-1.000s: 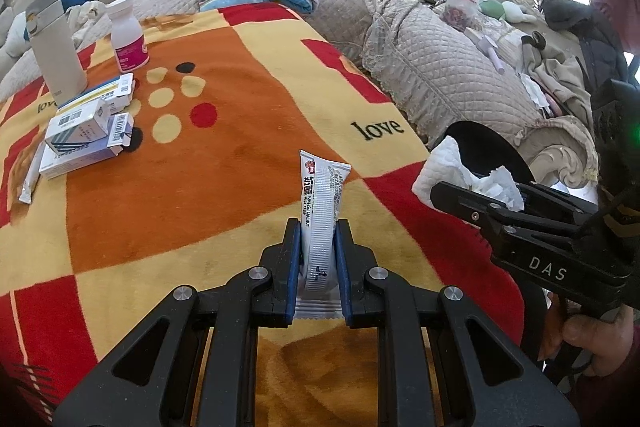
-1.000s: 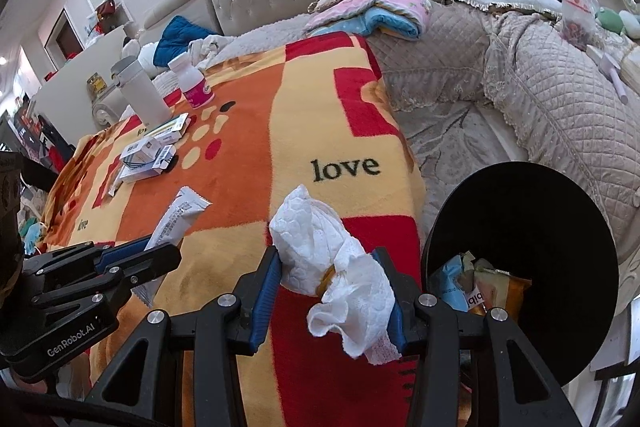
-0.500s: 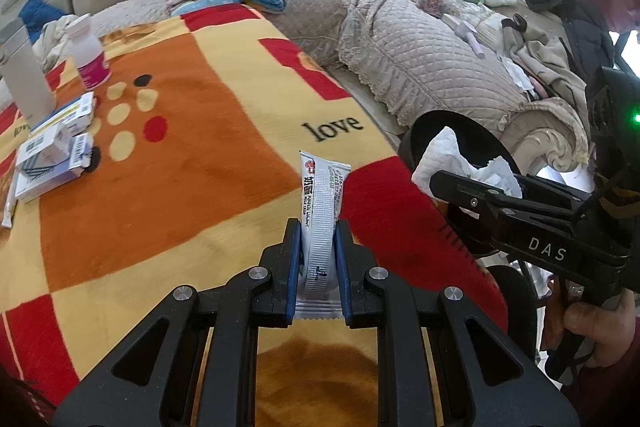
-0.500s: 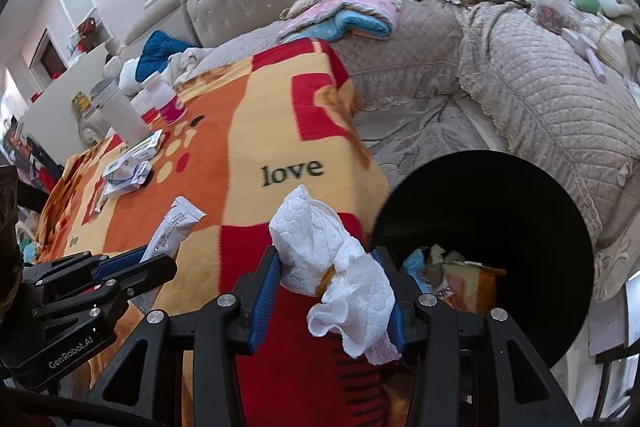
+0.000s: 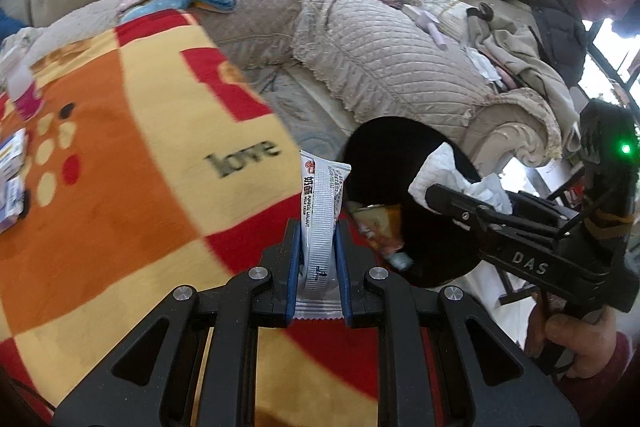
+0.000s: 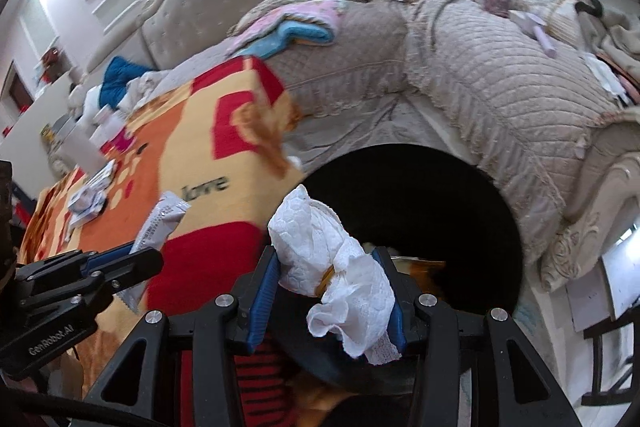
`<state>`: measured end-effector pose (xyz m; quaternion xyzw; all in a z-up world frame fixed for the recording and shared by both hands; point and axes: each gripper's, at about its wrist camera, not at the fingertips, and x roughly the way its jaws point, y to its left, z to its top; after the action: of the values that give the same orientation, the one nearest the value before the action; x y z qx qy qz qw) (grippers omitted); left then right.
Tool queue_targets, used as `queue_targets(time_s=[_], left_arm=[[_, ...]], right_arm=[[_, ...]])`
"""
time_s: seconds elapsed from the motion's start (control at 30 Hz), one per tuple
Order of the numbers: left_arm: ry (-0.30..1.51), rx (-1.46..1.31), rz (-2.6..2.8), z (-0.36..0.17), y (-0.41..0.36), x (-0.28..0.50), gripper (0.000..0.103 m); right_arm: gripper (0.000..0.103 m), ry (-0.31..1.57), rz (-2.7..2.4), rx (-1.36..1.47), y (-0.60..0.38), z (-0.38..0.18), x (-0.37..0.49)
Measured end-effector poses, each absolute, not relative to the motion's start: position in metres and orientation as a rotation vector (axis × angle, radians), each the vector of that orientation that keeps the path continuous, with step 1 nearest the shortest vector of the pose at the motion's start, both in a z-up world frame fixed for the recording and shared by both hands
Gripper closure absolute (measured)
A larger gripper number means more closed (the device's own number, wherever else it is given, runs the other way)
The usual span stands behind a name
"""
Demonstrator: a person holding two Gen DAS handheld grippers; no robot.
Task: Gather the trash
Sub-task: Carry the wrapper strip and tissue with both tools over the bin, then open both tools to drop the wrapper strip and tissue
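My left gripper [image 5: 318, 231] is shut on a white snack wrapper [image 5: 322, 203] that stands upright between the pads, above the blanket's right edge next to the black trash bin [image 5: 404, 147]. My right gripper [image 6: 330, 267] is shut on a crumpled white tissue [image 6: 332, 259] and hangs over the near rim of the bin [image 6: 460, 195]. The bin holds several wrappers [image 5: 380, 227]. The right gripper with the tissue [image 5: 460, 179] shows in the left wrist view over the bin. The left gripper with the wrapper [image 6: 160, 223] shows at the left of the right wrist view.
An orange, yellow and red "love" blanket [image 5: 140, 167] covers the table. Medicine boxes [image 5: 12, 163] and a bottle [image 5: 24, 95] lie at its far left. A beige quilted sofa [image 5: 380, 47] with folded cloths and clutter wraps behind and to the right of the bin.
Both grippers have moved right, from over the blanket toward the bin. The bin now looms large in both views. Both grips are unchanged.
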<state>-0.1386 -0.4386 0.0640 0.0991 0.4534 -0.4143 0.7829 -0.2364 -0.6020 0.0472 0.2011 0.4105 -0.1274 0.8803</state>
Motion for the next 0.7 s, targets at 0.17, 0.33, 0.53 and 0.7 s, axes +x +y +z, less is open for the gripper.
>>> queue_targets(time_s=[0.17, 0.33, 0.53, 0.7], left_arm=[[0.980, 0.209, -0.945, 0.066, -0.464, -0.139, 0.089], [0.997, 0.213, -0.966, 0.062, -0.483, -0.140, 0.089], [1.000, 0.222, -0.980, 0.058, -0.497, -0.142, 0.089], [0.999, 0.231, -0.984, 0.055, -0.503, -0.142, 0.089]], right_arm=[[0.059, 0.863, -0.321, 0.450, -0.626, 0.042, -0.246], [0.059, 0.869, -0.341, 0.463, -0.635, 0.037, -0.249], [0.056, 0.874, -0.357, 0.475, -0.641, 0.030, -0.250], [0.056, 0.875, -0.368, 0.493, -0.647, 0.027, -0.252]])
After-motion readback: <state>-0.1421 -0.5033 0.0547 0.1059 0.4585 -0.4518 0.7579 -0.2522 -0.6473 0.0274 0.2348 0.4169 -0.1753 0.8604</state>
